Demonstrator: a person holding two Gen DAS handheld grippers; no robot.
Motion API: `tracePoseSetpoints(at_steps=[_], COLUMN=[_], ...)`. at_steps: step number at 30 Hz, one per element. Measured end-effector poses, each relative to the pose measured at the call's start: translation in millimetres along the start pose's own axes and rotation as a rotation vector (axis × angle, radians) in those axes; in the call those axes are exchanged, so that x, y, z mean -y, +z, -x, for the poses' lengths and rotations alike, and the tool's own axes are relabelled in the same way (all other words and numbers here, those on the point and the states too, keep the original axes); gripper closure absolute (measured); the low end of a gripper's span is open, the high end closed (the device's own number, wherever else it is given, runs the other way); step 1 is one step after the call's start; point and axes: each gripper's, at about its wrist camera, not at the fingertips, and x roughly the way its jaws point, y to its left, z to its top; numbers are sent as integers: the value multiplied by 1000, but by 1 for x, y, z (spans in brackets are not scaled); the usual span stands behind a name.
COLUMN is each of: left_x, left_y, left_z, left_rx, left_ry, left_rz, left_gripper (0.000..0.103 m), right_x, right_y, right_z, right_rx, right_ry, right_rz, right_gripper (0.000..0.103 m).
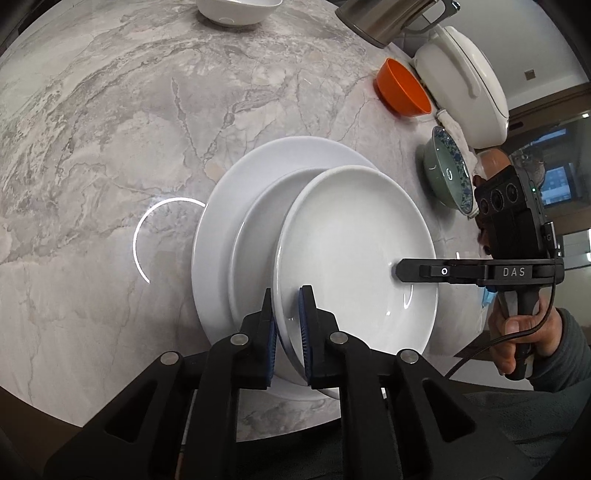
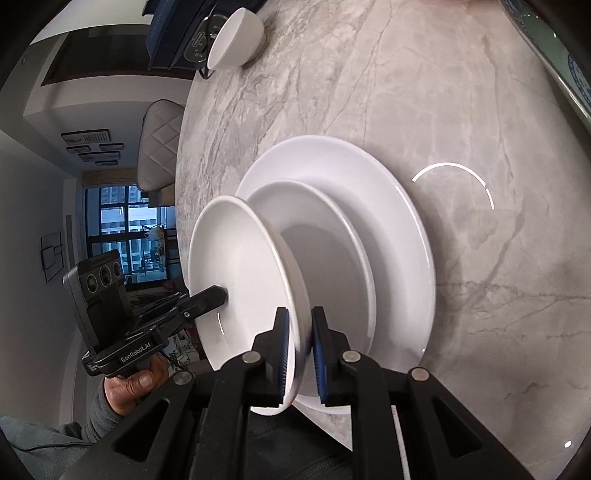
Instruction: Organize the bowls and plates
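Both grippers clamp one small white plate (image 1: 354,251) by opposite rims — the left gripper (image 1: 290,325) on the near edge, the right gripper (image 2: 299,354) across from it. Just beyond and beneath the jaws sit a medium plate (image 2: 332,251) nested on a large plate (image 2: 388,221); the held plate hangs tilted over them, not yet seated. Ahead, a white bowl (image 1: 236,11), orange bowl (image 1: 402,88) and green bowl (image 1: 447,170) lie scattered — apparently unsorted.

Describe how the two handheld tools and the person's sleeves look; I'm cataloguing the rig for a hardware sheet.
Both tools are black plastic with silver rivets and blue ribbed pads on the fingers. The right tool carries a "DAS" marking, a black cable and a three-lens camera block. The left tool reads "GenRobot.AI" and has the same camera block. The person wears grey-green sleeves.
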Motion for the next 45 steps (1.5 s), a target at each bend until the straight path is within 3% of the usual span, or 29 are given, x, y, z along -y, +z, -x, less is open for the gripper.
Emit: tracePoseSetpoints(at_steps=[17, 28, 30, 33, 35, 38, 45], left_x=[3, 3, 1, 3, 8, 20, 14], left_y=[13, 14, 14, 15, 13, 11, 13], left_z=[-24, -28, -27, -26, -25, -24, -17], left_rx=[-42, -46, -46, -55, -59, -62, -65], left_ry=[24, 56, 41, 9, -17, -18, -75], left_rz=[-53, -59, -57, -74, -99, -148, -111], left_gripper=[92, 87, 84, 72, 51, 35, 33], right_x=[5, -12, -14, -13, -13, -17, -18], right_y=[0, 2, 3, 3, 2, 1, -1], right_z=[-11, -22, -23, -22, -21, -23, -23], right_rx=[36, 48, 52, 59, 62, 66, 87], right_ry=[-89, -220, -237, -253, -258, -279, -289], right_rz=[-2, 89, 107, 110, 108, 115, 98], right_gripper=[87, 86, 87, 90, 90, 89, 90])
